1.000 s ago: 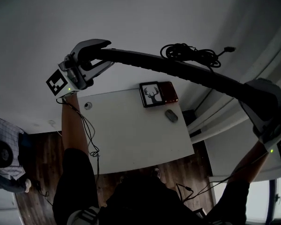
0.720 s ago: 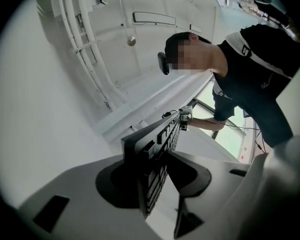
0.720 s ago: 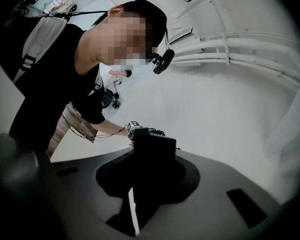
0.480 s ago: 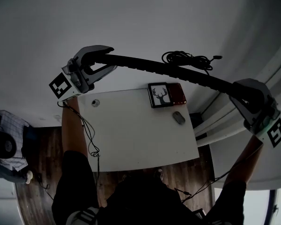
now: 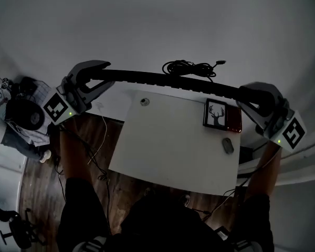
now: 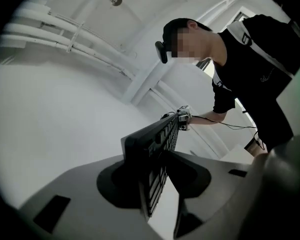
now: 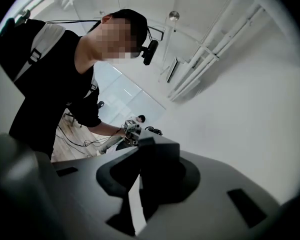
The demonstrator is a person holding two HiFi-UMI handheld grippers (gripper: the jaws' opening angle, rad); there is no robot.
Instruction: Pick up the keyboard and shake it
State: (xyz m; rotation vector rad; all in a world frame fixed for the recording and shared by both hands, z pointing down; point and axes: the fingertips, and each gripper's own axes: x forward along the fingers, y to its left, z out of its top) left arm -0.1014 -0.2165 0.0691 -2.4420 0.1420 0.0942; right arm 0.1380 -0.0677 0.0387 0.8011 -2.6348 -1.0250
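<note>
Left gripper (image 5: 94, 76) and right gripper (image 5: 252, 94) each clamp 1 end of the keyboard (image 5: 163, 80) above the table (image 5: 168, 151); shake it in short, even strokes, grips firm.

Both arms are raised and spread wide, the left forearm (image 5: 73, 151) and right forearm (image 5: 263, 167) reaching up to the left gripper (image 5: 96, 73) and right gripper (image 5: 250, 95), each with jaws clamped on one end of the keyboard (image 5: 163, 80) spanning between them.
</note>
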